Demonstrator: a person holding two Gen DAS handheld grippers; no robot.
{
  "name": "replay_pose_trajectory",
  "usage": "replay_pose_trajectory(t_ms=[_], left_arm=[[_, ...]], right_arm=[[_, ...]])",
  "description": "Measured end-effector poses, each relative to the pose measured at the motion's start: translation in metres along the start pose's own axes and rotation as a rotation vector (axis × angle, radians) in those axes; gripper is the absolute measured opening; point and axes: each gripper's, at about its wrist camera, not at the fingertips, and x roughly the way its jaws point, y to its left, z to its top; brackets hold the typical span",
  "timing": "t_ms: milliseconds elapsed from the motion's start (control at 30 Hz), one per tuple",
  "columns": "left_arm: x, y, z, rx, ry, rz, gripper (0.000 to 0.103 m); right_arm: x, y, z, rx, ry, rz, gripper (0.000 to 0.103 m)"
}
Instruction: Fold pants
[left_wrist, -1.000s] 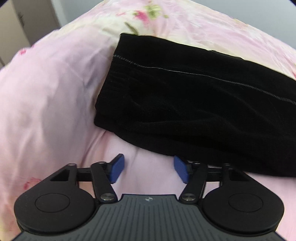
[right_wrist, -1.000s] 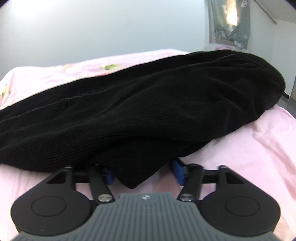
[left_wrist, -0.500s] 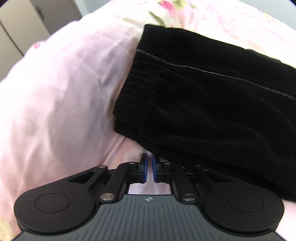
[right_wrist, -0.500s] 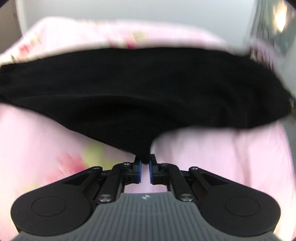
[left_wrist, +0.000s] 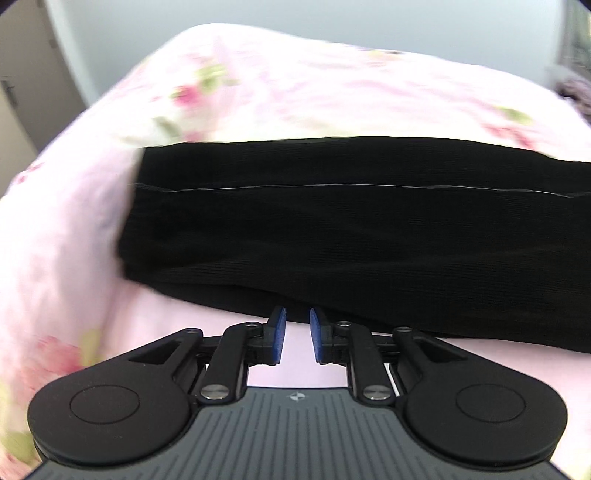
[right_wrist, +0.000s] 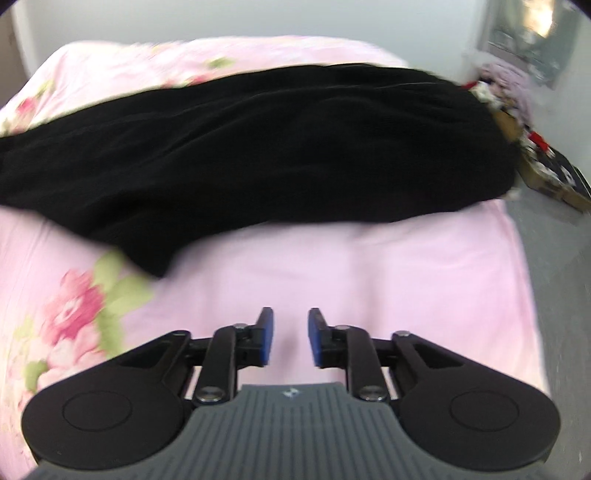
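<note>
Black corduroy pants lie folded lengthwise across the pink floral bed sheet. A thin light seam line runs along them. My left gripper is partly open and empty, its blue fingertips just at the near edge of the pants. In the right wrist view the pants stretch across the bed, with a corner pointing toward me at the left. My right gripper is partly open and empty, over bare sheet, well short of the pants.
The bed's right edge drops to a grey floor. A cluttered pile of boxes and cloth sits beyond the bed at the right. A wardrobe door stands at the left. A pale wall is behind.
Both grippers were shut half a second ago, the right one on a corner of the pants. Both have opened. The right has let go and drawn back; the pants lie on the bed.
</note>
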Motion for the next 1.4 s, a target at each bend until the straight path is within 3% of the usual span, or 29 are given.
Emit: replay_pose_trajectory(t_ms=[100, 233, 367, 400, 533, 600, 700, 767, 833, 867, 900, 933, 1067, 1167, 1300, 1400], left_arm=[[-0.011, -0.046, -0.003, 0.026, 0.003, -0.083, 0.022], [-0.016, -0.113, -0.004, 0.066, 0.012, -0.175, 0.023], [-0.008, -0.171, -0.002, 0.085, 0.025, -0.229, 0.023], [-0.005, -0.185, -0.002, 0.083, 0.033, -0.234, 0.023], [0.012, -0.222, 0.001, 0.088, 0.034, -0.231, 0.023], [0.02, -0.228, 0.002, 0.075, 0.033, -0.219, 0.023], [0.028, -0.234, -0.003, 0.044, 0.043, -0.212, 0.023], [0.031, -0.237, -0.001, 0.043, 0.04, -0.208, 0.023], [0.034, -0.241, 0.001, 0.055, 0.029, -0.207, 0.023], [0.034, -0.241, 0.002, 0.064, 0.022, -0.208, 0.023], [0.034, -0.241, 0.003, 0.072, 0.013, -0.209, 0.023], [0.034, -0.236, 0.004, 0.074, 0.0, -0.218, 0.023], [0.037, -0.24, 0.008, 0.068, -0.024, -0.26, 0.023], [0.035, -0.238, 0.005, 0.05, -0.038, -0.275, 0.027], [0.01, -0.224, -0.006, 0.038, -0.074, -0.285, 0.045], [-0.008, -0.215, -0.014, 0.02, -0.077, -0.312, 0.047]], right_arm=[[-0.004, -0.026, 0.02, 0.009, -0.036, -0.026, 0.036], [-0.008, -0.072, 0.052, 0.016, -0.073, -0.035, 0.043], [0.002, -0.12, 0.103, 0.059, -0.105, -0.026, 0.06], [0.006, -0.131, 0.115, 0.074, -0.114, -0.019, 0.065], [0.03, -0.16, 0.154, 0.113, -0.12, 0.009, 0.07], [0.045, -0.176, 0.169, 0.147, -0.113, 0.053, 0.076], [0.081, -0.201, 0.189, 0.215, -0.09, 0.124, 0.076], [0.098, -0.204, 0.194, 0.239, -0.085, 0.149, 0.07], [0.11, -0.207, 0.196, 0.28, -0.081, 0.22, 0.038], [0.115, -0.206, 0.198, 0.302, -0.07, 0.222, 0.038], [0.117, -0.204, 0.201, 0.299, -0.067, 0.197, 0.028], [0.114, -0.203, 0.205, 0.286, -0.086, 0.164, 0.009], [0.107, -0.203, 0.226, 0.284, -0.152, 0.088, 0.005], [0.128, -0.197, 0.239, 0.27, -0.17, -0.01, 0.005], [0.161, -0.188, 0.244, 0.239, -0.133, -0.123, 0.005], [0.168, -0.187, 0.247, 0.173, -0.098, -0.217, 0.0]])
